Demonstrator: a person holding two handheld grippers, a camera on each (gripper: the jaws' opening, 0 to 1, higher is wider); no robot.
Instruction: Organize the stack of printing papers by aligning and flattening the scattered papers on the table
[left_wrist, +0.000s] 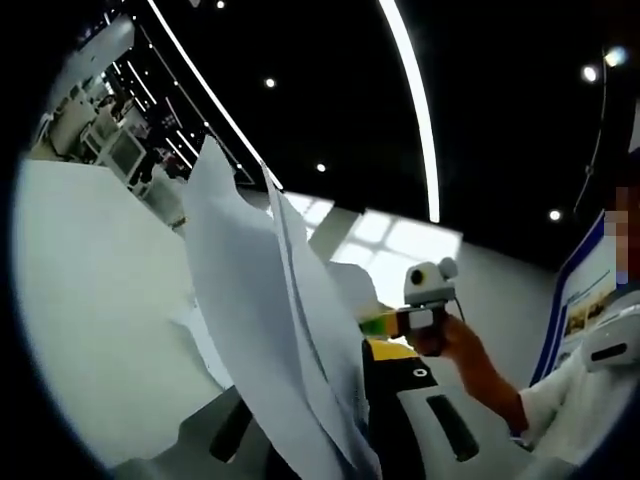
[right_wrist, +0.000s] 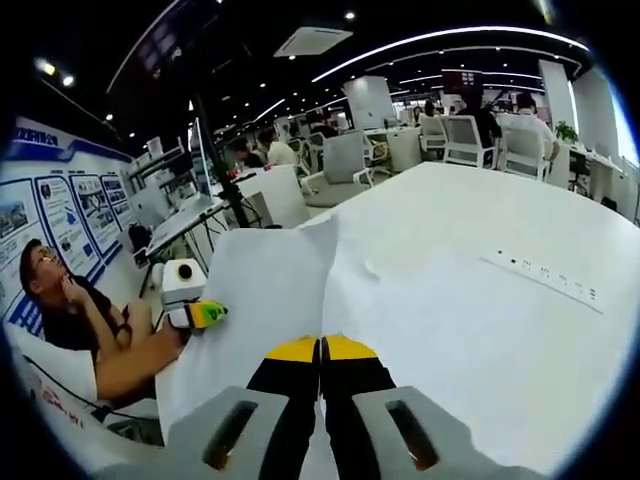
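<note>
Both tongs pinching papers (left_wrist: 265, 330): left gripper (left_wrist: 330, 440), right gripper (right_wrist: 322, 375), lifting sheets above table (right_wrist: 480, 330). Risk: loose grip, sheets slipping, fanning, creasing.

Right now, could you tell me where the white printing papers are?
The white printing papers are lifted off the white table, pinched in the right gripper; in the left gripper view they stand on edge in the left gripper.

No lettering can be made out anywhere: the blue-framed wall posters (right_wrist: 60, 215) at the left of the right gripper view carry pictures and lines of print too small and blurred to make out, and a similar panel (left_wrist: 585, 300) in the left gripper view is equally unreadable.
</note>
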